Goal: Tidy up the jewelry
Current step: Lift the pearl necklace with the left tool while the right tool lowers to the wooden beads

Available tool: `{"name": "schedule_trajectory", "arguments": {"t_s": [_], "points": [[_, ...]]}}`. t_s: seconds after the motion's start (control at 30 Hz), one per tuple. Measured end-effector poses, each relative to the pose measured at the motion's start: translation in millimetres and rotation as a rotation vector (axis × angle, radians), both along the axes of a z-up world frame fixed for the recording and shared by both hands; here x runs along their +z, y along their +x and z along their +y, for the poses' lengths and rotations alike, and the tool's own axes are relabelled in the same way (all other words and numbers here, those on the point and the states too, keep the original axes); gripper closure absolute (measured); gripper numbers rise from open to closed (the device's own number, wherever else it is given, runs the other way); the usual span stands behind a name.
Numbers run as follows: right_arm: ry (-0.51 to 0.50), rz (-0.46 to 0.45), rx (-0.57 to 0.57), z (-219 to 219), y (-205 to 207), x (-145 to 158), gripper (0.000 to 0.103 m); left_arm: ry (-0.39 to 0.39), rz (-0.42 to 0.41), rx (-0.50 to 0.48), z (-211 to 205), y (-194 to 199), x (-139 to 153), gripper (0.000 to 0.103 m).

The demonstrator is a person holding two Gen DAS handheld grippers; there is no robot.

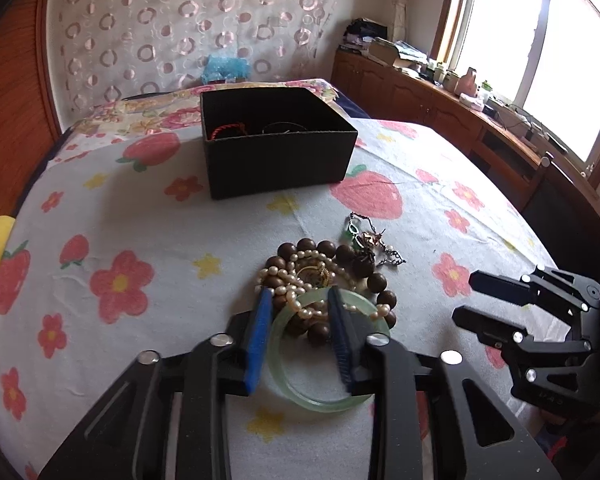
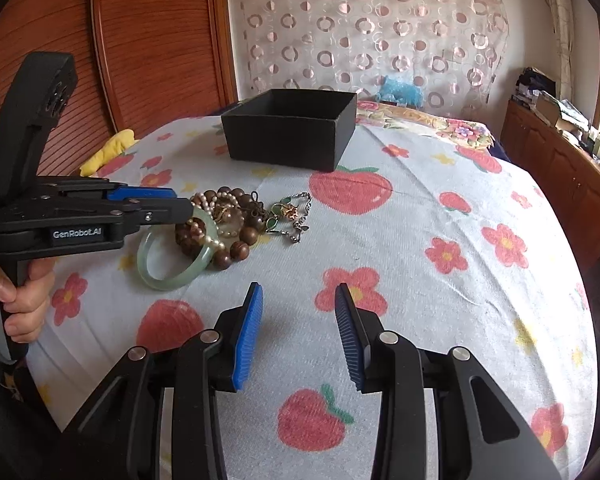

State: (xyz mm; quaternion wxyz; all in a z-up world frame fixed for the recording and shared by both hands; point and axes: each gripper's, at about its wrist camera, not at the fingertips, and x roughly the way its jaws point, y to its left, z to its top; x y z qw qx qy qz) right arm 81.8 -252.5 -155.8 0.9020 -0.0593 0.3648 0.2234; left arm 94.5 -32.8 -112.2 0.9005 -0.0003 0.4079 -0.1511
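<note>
Jewelry (image 1: 320, 280) lies heaped on a bed (image 1: 140, 208) covered by a pale sheet printed with flowers and strawberries. Heap contents: a pale green bangle (image 1: 300, 392), a pearl string (image 1: 296, 300), brown wooden beads (image 1: 326, 247) and, at the far side, a small tangle of metal chains with green stones (image 1: 364, 236). Left hand-held gripper (image 1: 300, 300) reaches down over the near side of the heap, its blue pads straddling the bangle's far arc and the pearls at a narrow gap; the right pad lies against the bangle, but whether both pads press on it cannot be told. A hand (image 2: 16, 296) grips its handle in the right wrist view. Right hand-held gripper (image 2: 300, 300) hovers over bare sheet beside the heap, moderately spread, with nothing between its pads. Behind the heap, well apart from it, stands an open black box (image 1: 276, 160) with a red cord (image 1: 228, 130) and something dark inside.
</note>
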Motion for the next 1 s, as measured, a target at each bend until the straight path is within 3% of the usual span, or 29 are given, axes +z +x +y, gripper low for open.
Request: {"name": "schedule_trajectory", "arguments": {"t_s": [0.17, 0.33, 0.6, 1.0], "points": [[0.000, 0.002, 0.000, 1, 0, 0, 0.063, 0.010, -0.016, 0.004, -2, 0, 2, 0.099], [0.001, 0.008, 0.001, 1, 1, 0, 0.063, 0.029, -0.034, 0.008, 0, -5, 7, 0.099], [-0.014, 0.009, 0.005, 3, 2, -1, 0.063, -0.047, -0.129, 0.048, 22, -24, 44, 0.099], [-0.029, -0.004, 0.055, 18, 2, 12, 0.063, -0.095, -0.256, 0.062, 40, -56, 84, 0.099]]}}
